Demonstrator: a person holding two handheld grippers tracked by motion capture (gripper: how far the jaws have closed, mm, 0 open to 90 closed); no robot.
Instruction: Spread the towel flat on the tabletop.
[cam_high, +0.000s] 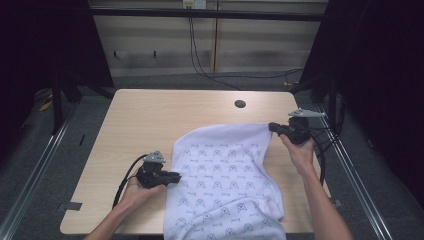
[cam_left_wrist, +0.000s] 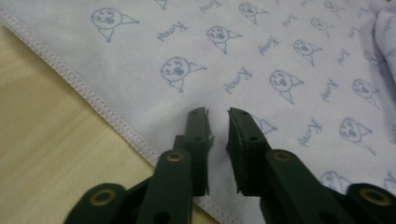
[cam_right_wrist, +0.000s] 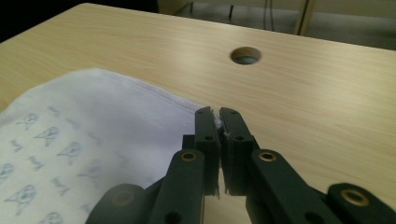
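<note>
A white cloth (cam_high: 225, 170) printed with small blue faces and words lies on the wooden table (cam_high: 150, 115), its near end hanging over the front edge. My right gripper (cam_high: 272, 126) is at the cloth's far right corner. In the right gripper view its jaws (cam_right_wrist: 218, 114) are shut on that corner, with a sliver of white fabric (cam_right_wrist: 93, 116) pinched between the tips. My left gripper (cam_high: 177, 176) sits at the cloth's left hemmed edge. In the left gripper view it (cam_left_wrist: 218, 114) stands over the printed fabric (cam_left_wrist: 261, 56) with a narrow gap between its jaws and nothing in that gap.
A round cable hole (cam_high: 240, 104) sits in the table's far middle, also near the right gripper's tips (cam_right_wrist: 245, 55). Bare tabletop lies left of and beyond the cloth. Metal rails run along both sides of the table, and cables hang on the back wall.
</note>
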